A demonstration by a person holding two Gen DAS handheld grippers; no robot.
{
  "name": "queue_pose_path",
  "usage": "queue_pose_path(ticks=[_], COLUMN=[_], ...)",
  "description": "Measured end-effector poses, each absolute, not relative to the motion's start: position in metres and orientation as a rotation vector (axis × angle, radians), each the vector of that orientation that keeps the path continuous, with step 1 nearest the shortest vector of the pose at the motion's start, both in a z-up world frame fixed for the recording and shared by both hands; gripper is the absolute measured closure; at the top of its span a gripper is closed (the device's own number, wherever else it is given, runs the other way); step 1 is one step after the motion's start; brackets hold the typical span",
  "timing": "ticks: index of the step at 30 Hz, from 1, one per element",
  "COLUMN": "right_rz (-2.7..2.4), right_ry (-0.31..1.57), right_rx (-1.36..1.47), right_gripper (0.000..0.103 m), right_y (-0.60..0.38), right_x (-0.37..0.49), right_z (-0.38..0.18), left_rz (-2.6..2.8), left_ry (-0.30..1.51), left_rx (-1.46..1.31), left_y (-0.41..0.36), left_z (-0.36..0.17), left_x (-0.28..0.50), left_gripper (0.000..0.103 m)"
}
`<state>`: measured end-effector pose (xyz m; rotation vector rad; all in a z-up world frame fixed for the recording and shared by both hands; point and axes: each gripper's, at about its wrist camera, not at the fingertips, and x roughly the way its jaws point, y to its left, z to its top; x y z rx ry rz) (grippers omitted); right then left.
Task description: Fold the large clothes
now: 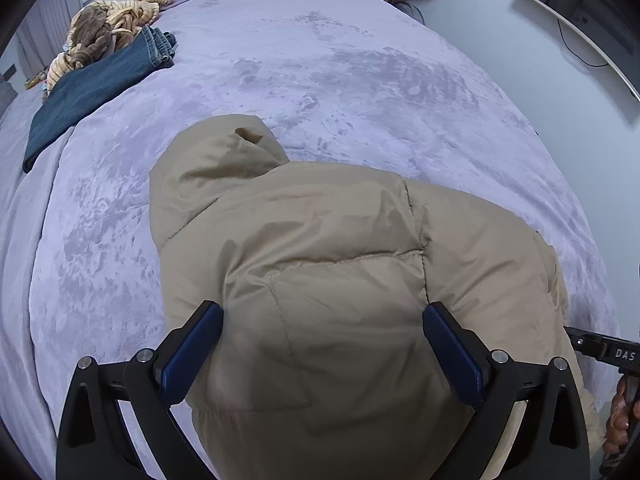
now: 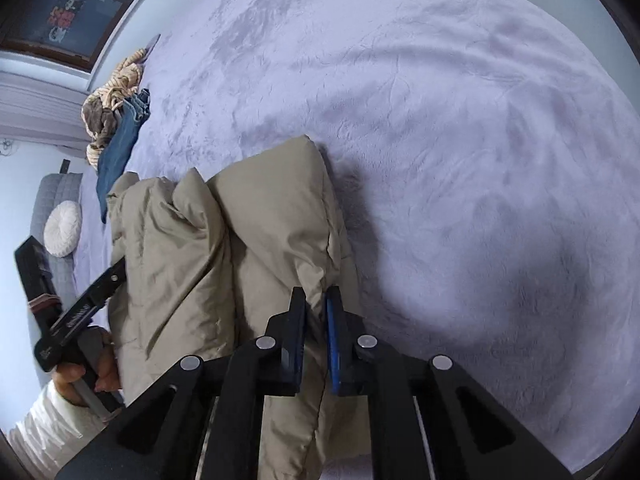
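A beige puffer jacket [image 1: 320, 272] lies bunched on the lilac bed [image 1: 340, 72], hood [image 1: 224, 160] pointing away. My left gripper [image 1: 323, 316] is open, its blue pads on either side of the jacket's padded back, not closed on it. In the right wrist view the jacket [image 2: 264, 232] stands folded in two thick lobes. My right gripper [image 2: 316, 300] is shut on a fold at the jacket's right edge. The left gripper [image 2: 86, 300] shows at the left of that view, and the right gripper [image 1: 600, 350] at the left view's right edge.
Folded blue jeans [image 1: 96, 88] and a striped tan garment with brown fur [image 1: 108, 28] lie at the bed's far left. A television [image 1: 580, 8] hangs on the right wall. A round white cushion [image 2: 62, 228] sits on a grey seat beside the bed.
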<state>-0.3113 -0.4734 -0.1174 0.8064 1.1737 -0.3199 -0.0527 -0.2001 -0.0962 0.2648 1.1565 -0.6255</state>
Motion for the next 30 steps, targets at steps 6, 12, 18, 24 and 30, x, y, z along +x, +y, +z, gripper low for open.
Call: queue_pose_path(ticks=[6,12,18,24,30], right_rz=[-0.304,-0.325,-0.12,-0.04,-0.074], right_ry=[1.235,1.196,1.105,1.266,1.346], right_rx=[0.778,0.695,0.704,0.65,0.668], right_gripper=[0.093,0.089,0.089,0.089,0.091], right_y=[-0.483,-0.476,-0.438,-0.393,-0.39], right_x=[-0.288,-0.312,-0.326,-0.327,-0.335], right_z=[-0.142,-0.085,-0.033,-0.065,-0.108], left_rz=[-0.581,-0.577,-0.572,-0.546,-0.538], left_ry=[1.153,1.157,1.15,1.18,1.205], left_rx=[0.268,0.245,0.247,0.241,0.236], left_y=[-0.205,-0.197,-0.196,-0.183,-0.148], left_z=[-0.098,-0.099,-0.1,-0.086,-0.068], left_x=[-0.051,-0.053,-0.056,-0.056,-0.079], left_gripper=[0.002,0.001,0.001,0.001,0.001])
